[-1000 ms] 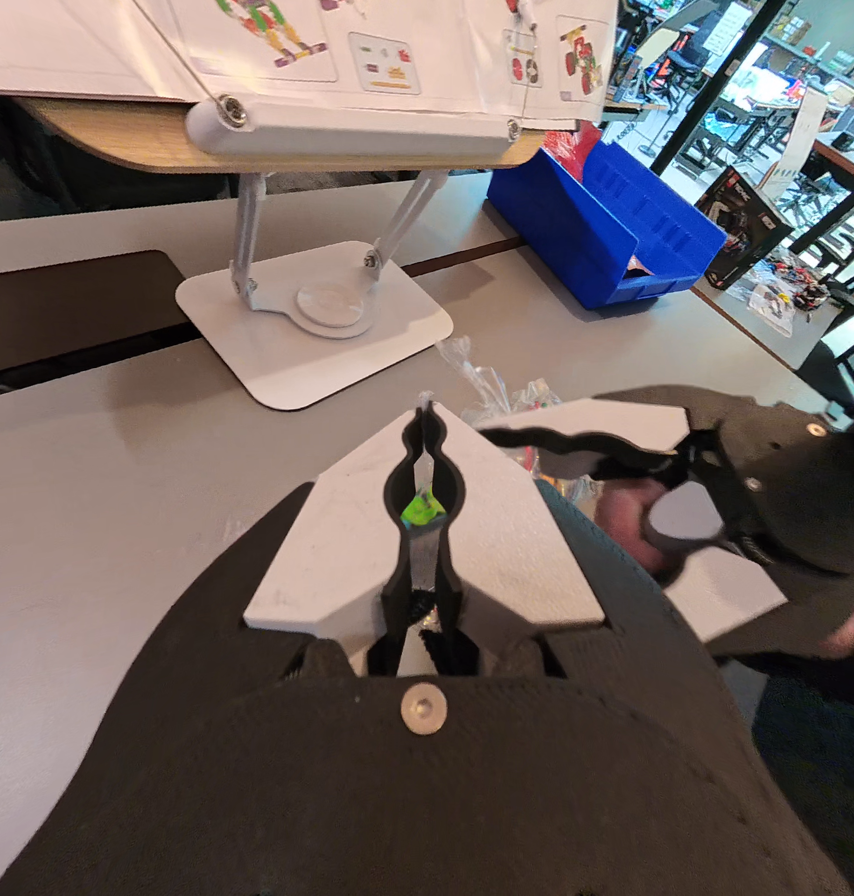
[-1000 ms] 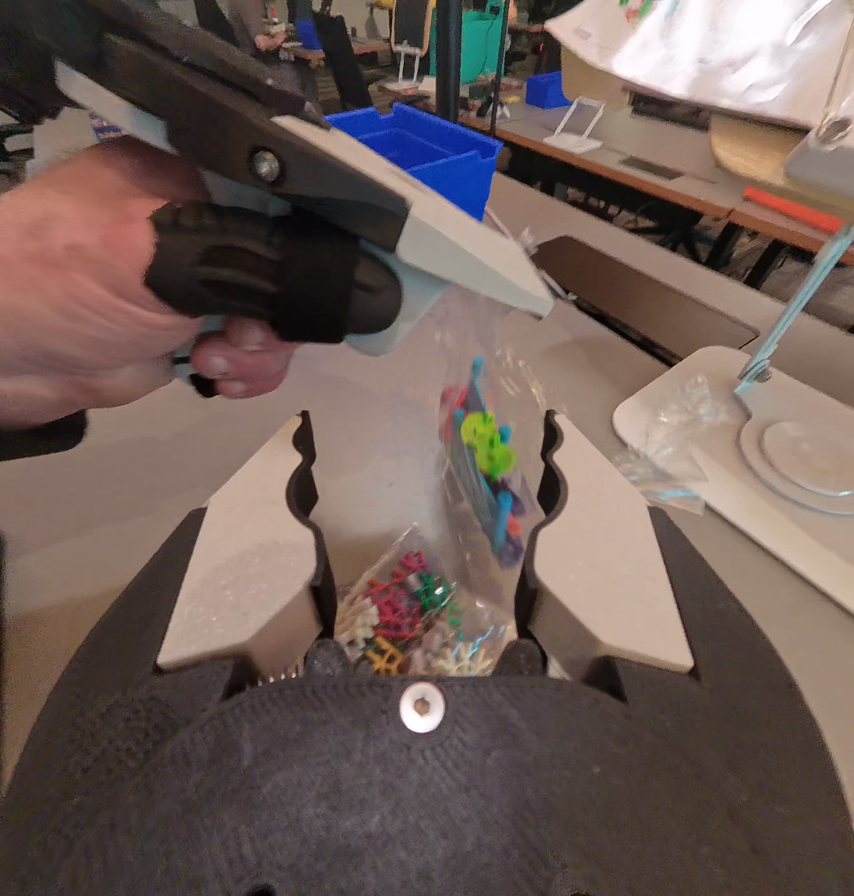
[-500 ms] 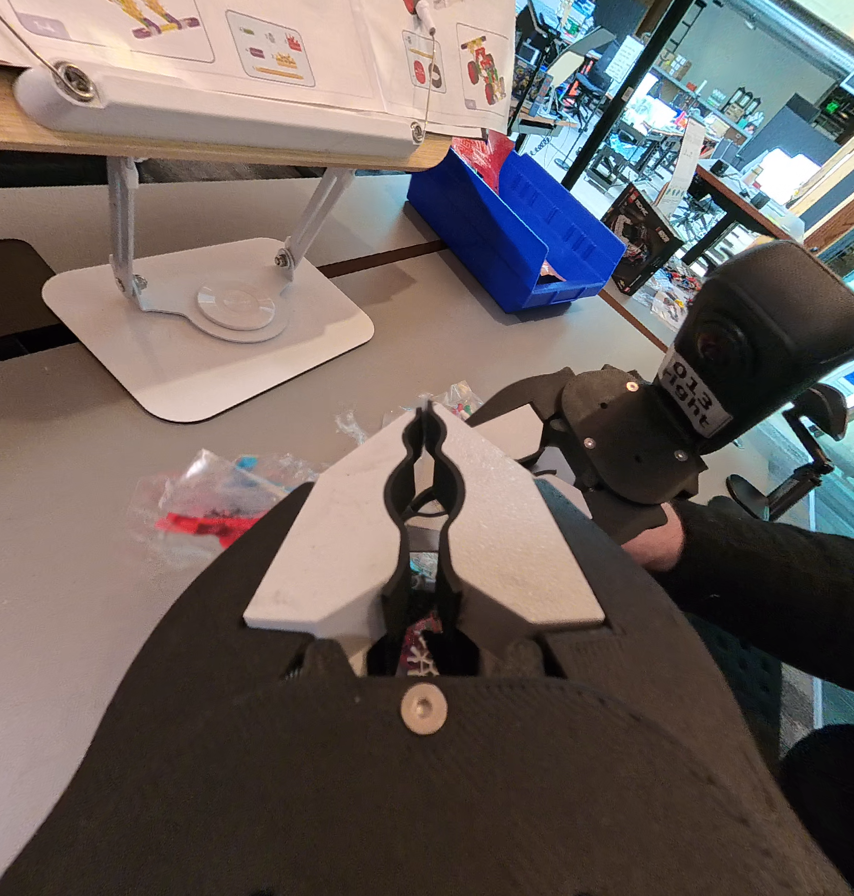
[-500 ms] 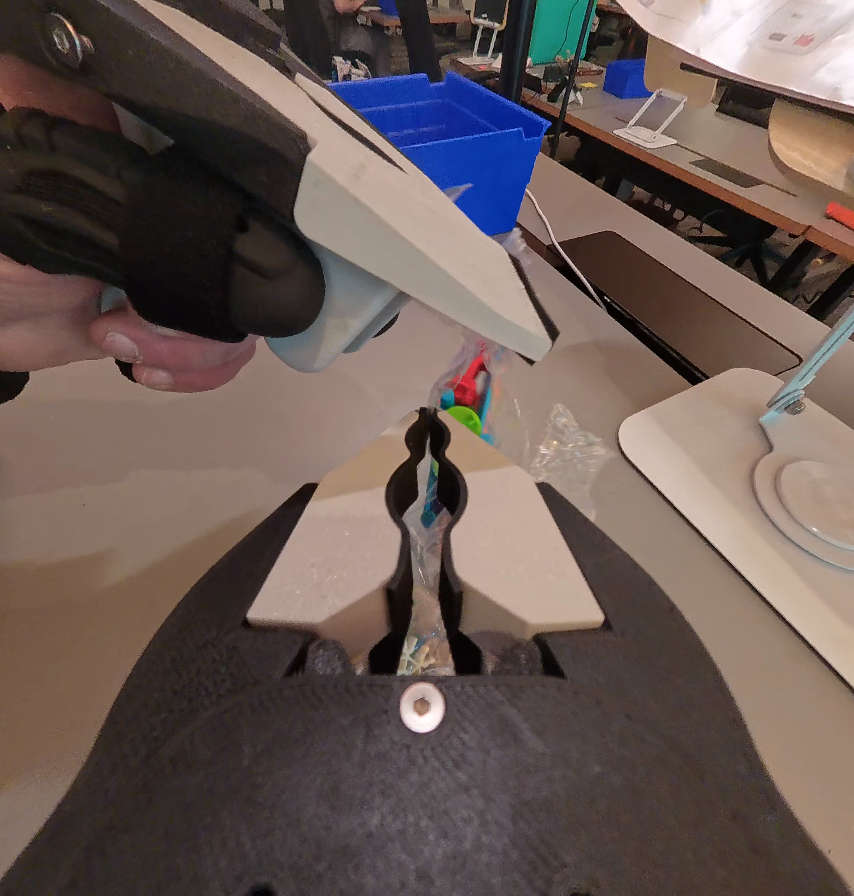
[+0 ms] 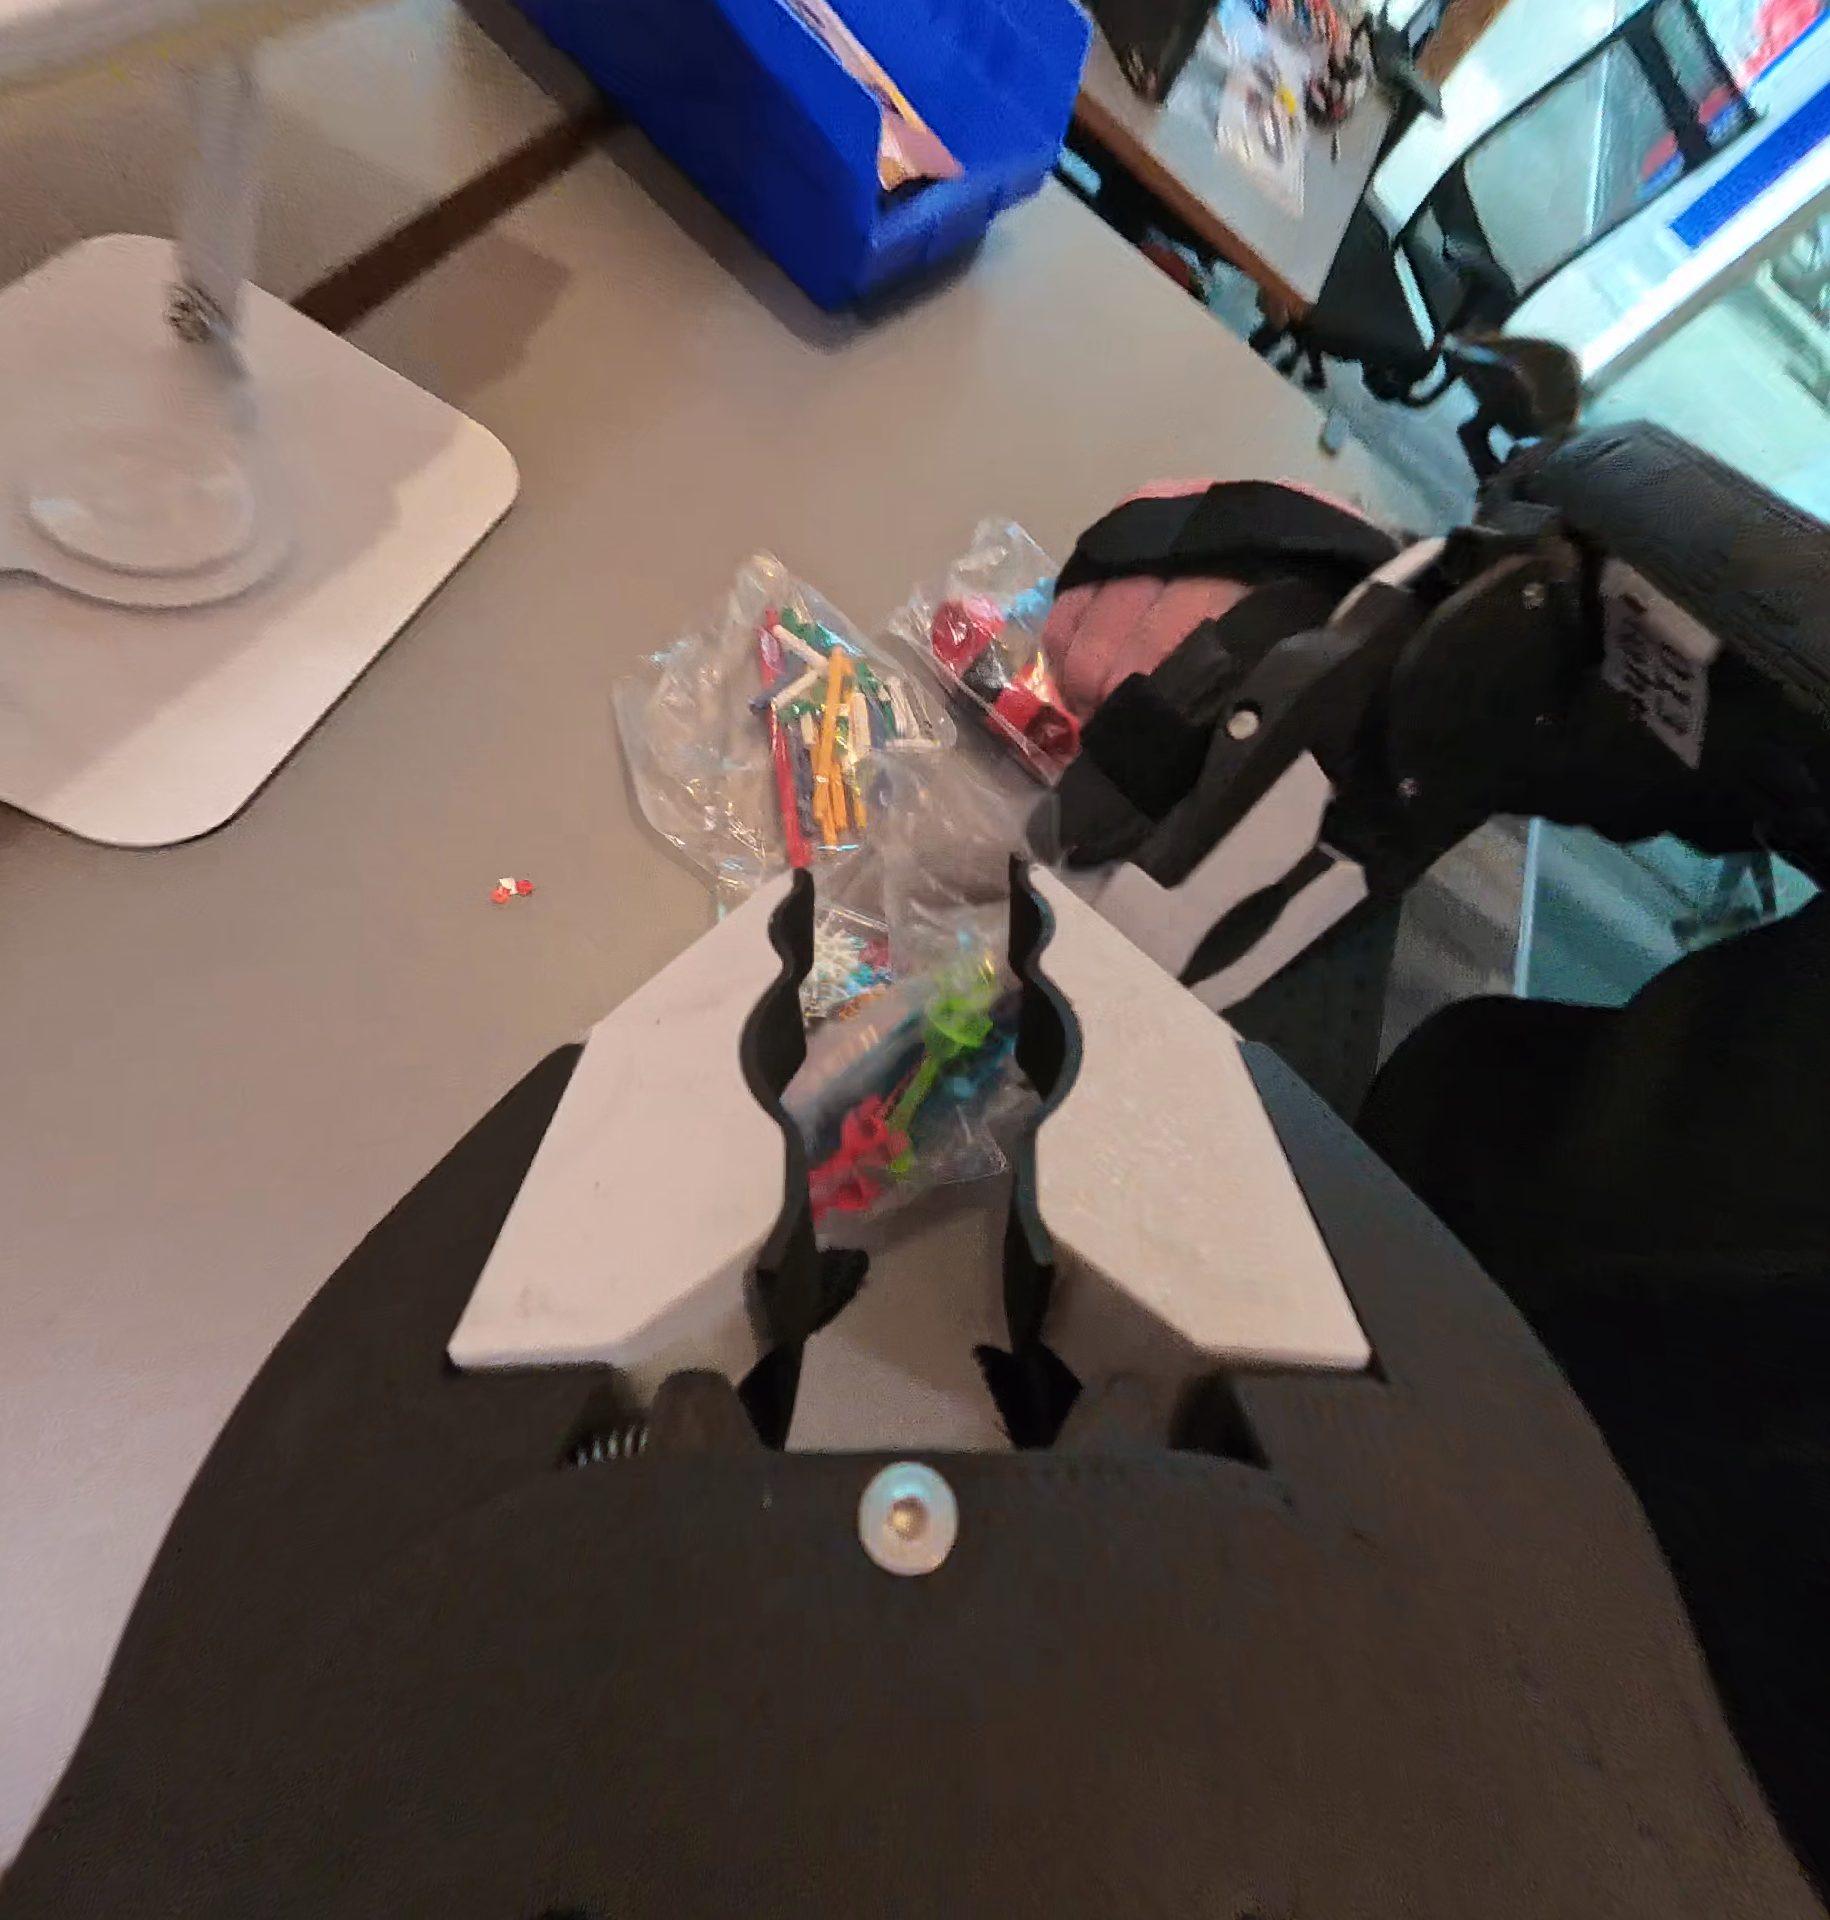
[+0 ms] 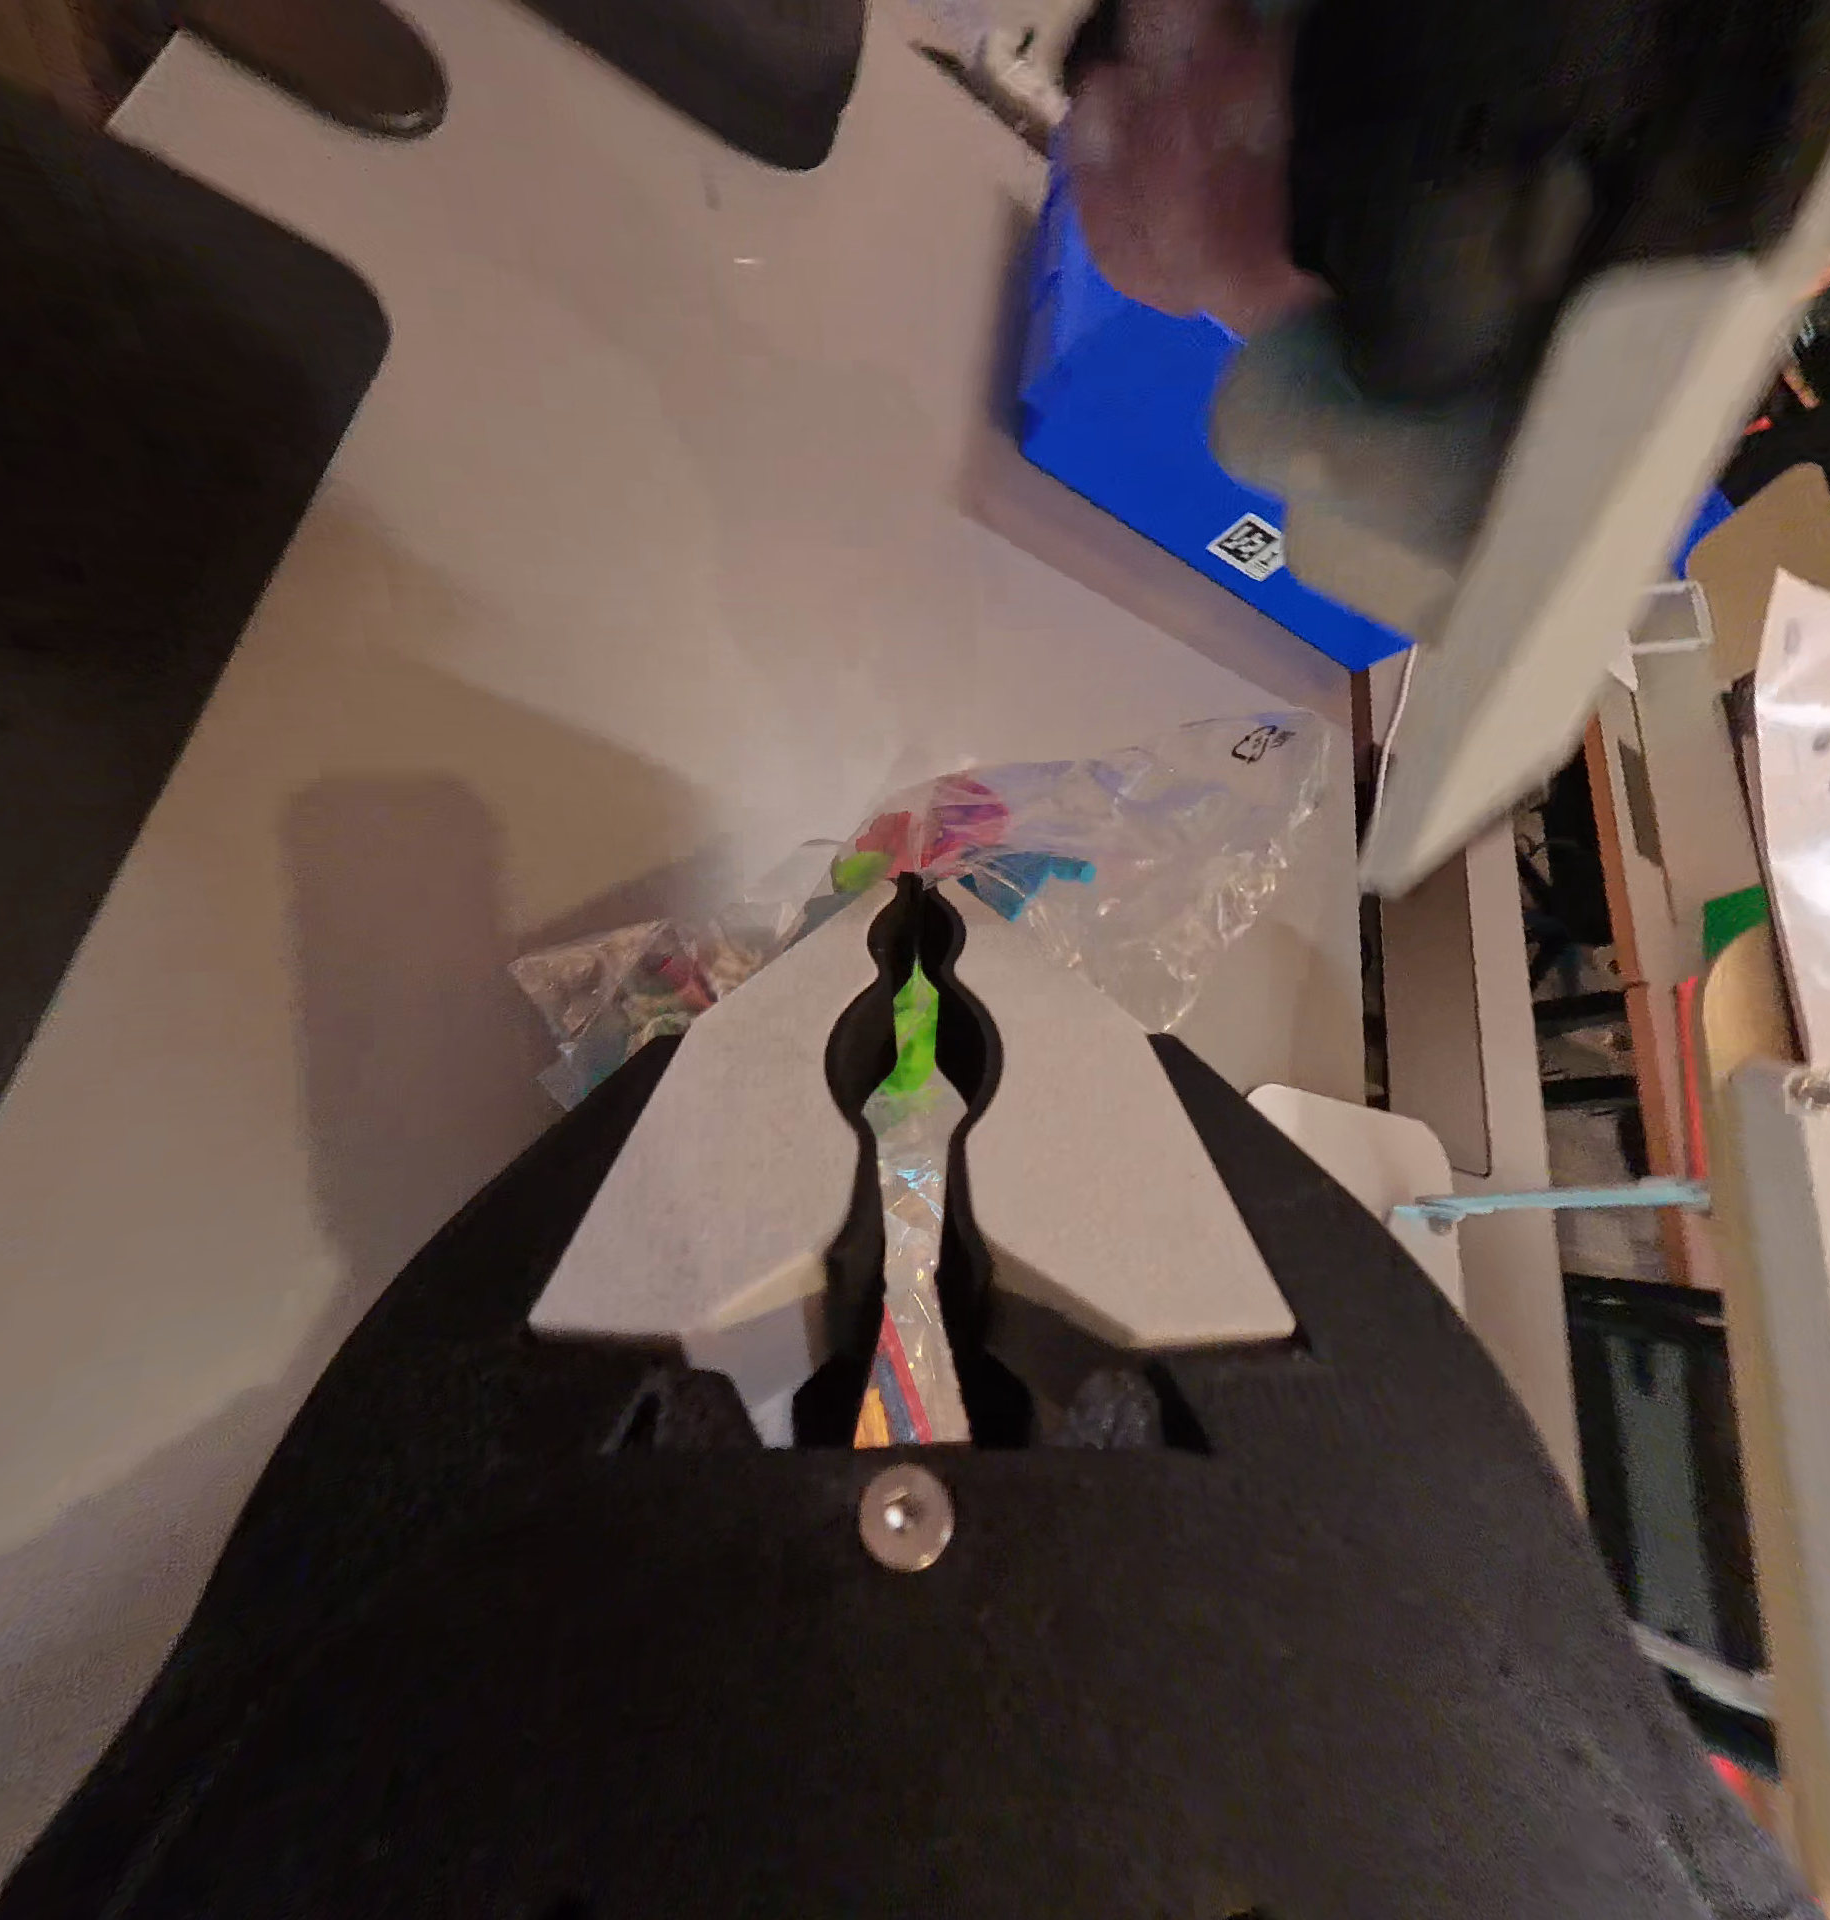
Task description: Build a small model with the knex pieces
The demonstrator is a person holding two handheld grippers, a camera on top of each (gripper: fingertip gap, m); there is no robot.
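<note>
My right gripper point(image 6: 911, 883) is shut on a clear plastic bag of small coloured pieces point(image 6: 1119, 831); green, red and blue parts show at its tips. In the left wrist view my left gripper point(image 5: 906, 888) is open, and this bag point(image 5: 911, 1081) shows between its spread fingers without being pinched. The right gripper point(image 5: 1067, 831) comes in from the right, just beyond the left one's right fingertip. A bag of coloured sticks point(image 5: 817, 727) and a bag with red pieces point(image 5: 994, 665) lie on the grey table just beyond. The left gripper shows blurred at the upper right of the right wrist view point(image 6: 1513, 468).
A white stand base point(image 5: 163, 540) sits at the left, a blue bin point(image 5: 817, 135) behind. A tiny red piece point(image 5: 511, 888) lies loose on the table. Another bag point(image 6: 630, 977) lies left of my right gripper. A black mat point(image 6: 111, 520) is at the table's far side. The gap from one gripper's tips to the other's is roughly 8 cm.
My left gripper has opened and let go of the bag. My right gripper stays shut on it and has turned. Both views have swung down toward the table.
</note>
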